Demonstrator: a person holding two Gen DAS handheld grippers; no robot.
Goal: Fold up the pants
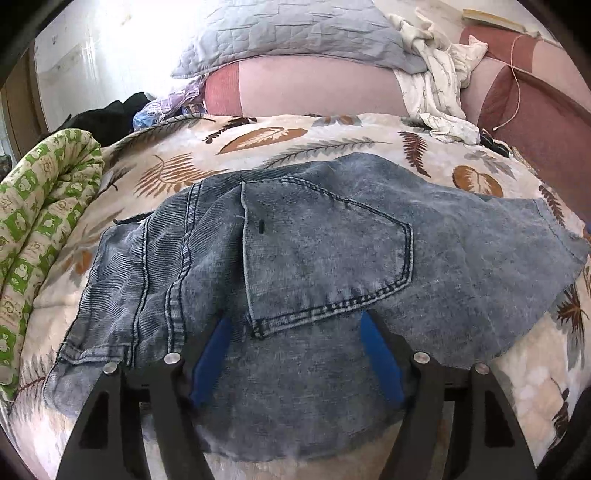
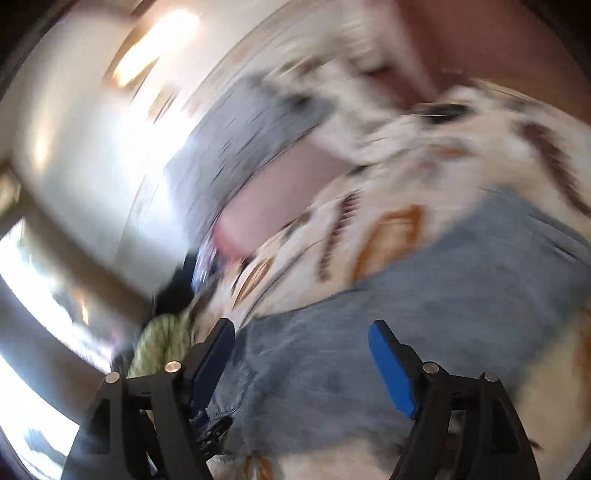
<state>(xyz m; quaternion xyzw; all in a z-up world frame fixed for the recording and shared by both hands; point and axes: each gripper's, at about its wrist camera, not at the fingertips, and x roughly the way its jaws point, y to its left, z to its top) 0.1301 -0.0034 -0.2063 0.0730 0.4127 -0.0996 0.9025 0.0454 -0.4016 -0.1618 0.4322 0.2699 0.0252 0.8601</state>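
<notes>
The pants point(image 1: 314, 251) are washed blue denim, lying folded on the leaf-print bedspread point(image 1: 258, 140) with a back pocket facing up. My left gripper point(image 1: 294, 317) hangs just over their near part, open. Its blue pads point(image 1: 212, 362) stand wide apart on either side of the pocket's lower corner and do not pinch the cloth. The right wrist view is heavily blurred. There the right gripper point(image 2: 302, 325) is open over the pants point(image 2: 424, 314), with nothing pressed between its blue pads point(image 2: 391, 373).
A rolled green-and-cream quilt point(image 1: 44, 229) lies along the left of the bed. At the back are a grey quilted pillow point(image 1: 295, 33), a crumpled white garment point(image 1: 436, 85), dark clothes point(image 1: 110, 114) and a maroon padded headboard point(image 1: 535, 122).
</notes>
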